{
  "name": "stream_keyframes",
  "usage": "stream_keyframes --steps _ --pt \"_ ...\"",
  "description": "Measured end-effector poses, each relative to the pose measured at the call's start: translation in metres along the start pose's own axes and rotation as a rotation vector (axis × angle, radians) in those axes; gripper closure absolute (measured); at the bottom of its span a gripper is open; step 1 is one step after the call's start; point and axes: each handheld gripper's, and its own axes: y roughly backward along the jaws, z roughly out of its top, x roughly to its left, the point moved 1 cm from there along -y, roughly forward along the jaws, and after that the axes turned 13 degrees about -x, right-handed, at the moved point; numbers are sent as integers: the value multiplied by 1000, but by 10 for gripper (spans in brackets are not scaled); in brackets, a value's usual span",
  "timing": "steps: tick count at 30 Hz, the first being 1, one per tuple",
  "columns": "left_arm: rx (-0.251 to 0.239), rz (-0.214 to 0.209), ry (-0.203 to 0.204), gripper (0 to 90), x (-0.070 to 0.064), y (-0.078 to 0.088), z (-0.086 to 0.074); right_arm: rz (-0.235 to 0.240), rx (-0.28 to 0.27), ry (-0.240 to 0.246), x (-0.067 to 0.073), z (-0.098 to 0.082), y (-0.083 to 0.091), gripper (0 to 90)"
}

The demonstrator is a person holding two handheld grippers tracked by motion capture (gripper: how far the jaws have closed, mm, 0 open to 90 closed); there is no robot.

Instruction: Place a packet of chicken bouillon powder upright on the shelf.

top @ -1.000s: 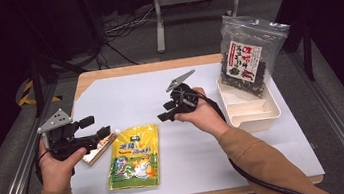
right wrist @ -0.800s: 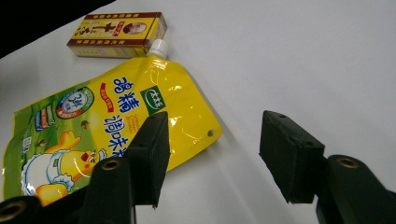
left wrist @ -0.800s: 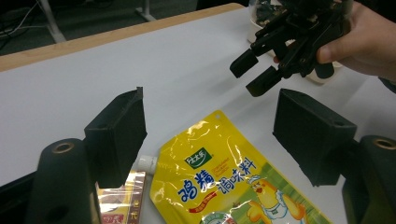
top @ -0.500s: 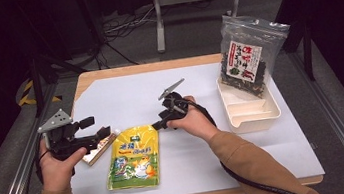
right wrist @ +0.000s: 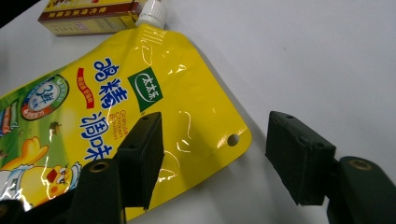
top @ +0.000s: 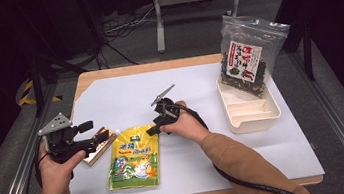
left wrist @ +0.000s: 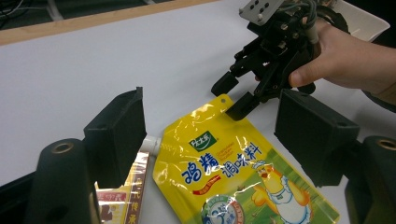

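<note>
Two claws on the go here. Right claw (top: 155, 127) is parked right at the top corner of the yellow pouch (top: 134, 157), the corner with the punched hole, and in the right gripper view that corner sits between its jaws with daylight on both sides, so nothing is gripped. Its jaws have just been opening. Left claw (top: 95, 136) hovers released too, jaws spread over the pouch's white spout (left wrist: 150, 144) and the small brown-and-gold box (top: 97, 148) lying just beside it.

Pouch lies flat on the white sheet (top: 124, 95) covering the desk (top: 146, 68), just below the right claw. Plenty of bare sheet beyond both claws and off to the right claw's far side. Well apart on that side sits a cream tray (top: 273, 114) near the desk edge, with a dark seaweed bag (top: 248, 56) standing in its far end. Room around is dark, metal rails along both desk sides.
</note>
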Motion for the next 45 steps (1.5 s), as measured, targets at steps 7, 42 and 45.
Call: stream_keyframes --steps 7,42,45 --pt "15 20 10 253 1 7 -7 29 22 -1 4 2 -11 369" --pt "154 -24 61 271 1 -36 -41 44 24 61 37 19 2 511" --pt "151 -23 55 270 1 -36 -40 47 44 83 38 18 -1 525"
